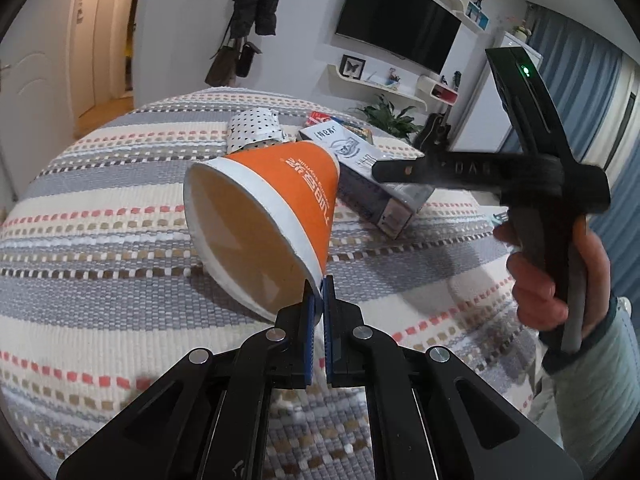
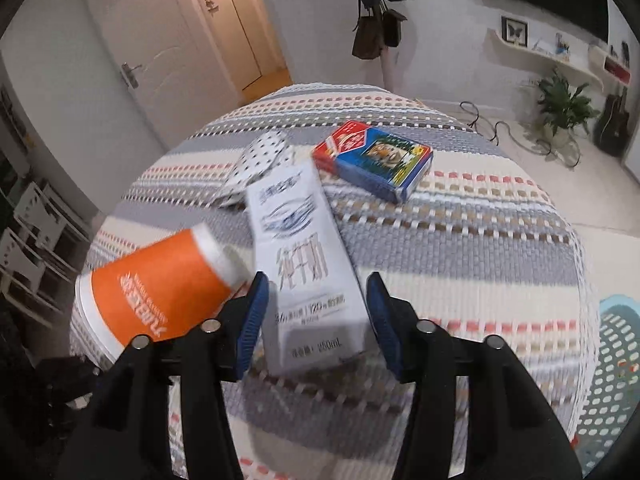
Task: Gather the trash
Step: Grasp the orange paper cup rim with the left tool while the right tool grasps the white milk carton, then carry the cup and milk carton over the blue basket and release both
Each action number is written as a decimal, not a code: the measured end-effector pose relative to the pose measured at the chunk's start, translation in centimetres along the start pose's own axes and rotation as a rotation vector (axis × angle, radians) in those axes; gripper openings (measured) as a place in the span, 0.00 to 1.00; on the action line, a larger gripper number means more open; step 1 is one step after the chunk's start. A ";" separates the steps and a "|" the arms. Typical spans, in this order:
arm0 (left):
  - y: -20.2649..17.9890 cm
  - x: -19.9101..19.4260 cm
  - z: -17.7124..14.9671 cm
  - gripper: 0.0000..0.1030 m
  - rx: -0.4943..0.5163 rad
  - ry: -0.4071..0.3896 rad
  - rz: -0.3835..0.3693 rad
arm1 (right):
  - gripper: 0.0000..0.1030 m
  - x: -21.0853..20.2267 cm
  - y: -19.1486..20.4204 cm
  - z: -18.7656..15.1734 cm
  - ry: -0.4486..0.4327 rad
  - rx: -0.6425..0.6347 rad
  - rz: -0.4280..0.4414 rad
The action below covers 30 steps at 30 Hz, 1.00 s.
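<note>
Left tongs [image 1: 321, 300] pinch only the rim of the orange cup [image 1: 264, 216], tilted over the striped surface [image 1: 100, 248]; thin grip, could slip. Right tongs [image 2: 316, 320] spread around the milk carton [image 2: 304, 256]; left finger [image 2: 252, 316] may bump the cup. Basket [image 2: 616, 360] at near right.

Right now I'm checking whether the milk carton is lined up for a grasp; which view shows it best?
Right wrist: the milk carton lies lengthwise between the open fingers of the right gripper. Left wrist shows it partly hidden behind the orange cup.
</note>
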<state>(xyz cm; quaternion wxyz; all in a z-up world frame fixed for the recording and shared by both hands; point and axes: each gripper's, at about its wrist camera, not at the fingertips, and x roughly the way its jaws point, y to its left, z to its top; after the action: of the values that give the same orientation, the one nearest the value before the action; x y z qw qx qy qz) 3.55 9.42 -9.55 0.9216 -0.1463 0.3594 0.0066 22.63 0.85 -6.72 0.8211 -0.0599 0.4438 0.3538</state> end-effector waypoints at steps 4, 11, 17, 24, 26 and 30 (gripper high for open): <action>0.1 -0.6 -0.6 0.02 0.005 -0.003 0.003 | 0.61 0.2 1.9 -0.8 0.010 -0.029 -0.029; 1.1 -1.6 -1.2 0.03 -0.012 0.001 0.006 | 0.52 2.7 3.2 -0.5 0.049 -0.044 -0.174; 2.3 -2.0 -0.2 0.28 -0.039 -0.016 0.008 | 0.51 0.7 3.8 -2.2 0.002 -0.060 -0.173; 3.9 -0.9 1.0 0.27 -0.102 0.004 -0.019 | 0.51 -1.0 3.6 -4.6 -0.011 -0.050 -0.162; 3.8 -0.6 1.1 0.25 -0.107 0.009 -0.021 | 0.51 -1.5 3.3 -5.3 -0.015 -0.047 -0.168; 3.2 -0.4 1.0 0.02 -0.096 0.013 -0.021 | 0.51 -2.5 2.5 -6.6 -0.020 -0.023 -0.169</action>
<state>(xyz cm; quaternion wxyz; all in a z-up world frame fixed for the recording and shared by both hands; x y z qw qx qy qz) 3.55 12.83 -9.46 0.9112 -0.1943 0.3630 0.0135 15.61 -1.32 -8.16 0.8518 -0.1031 0.4247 0.2889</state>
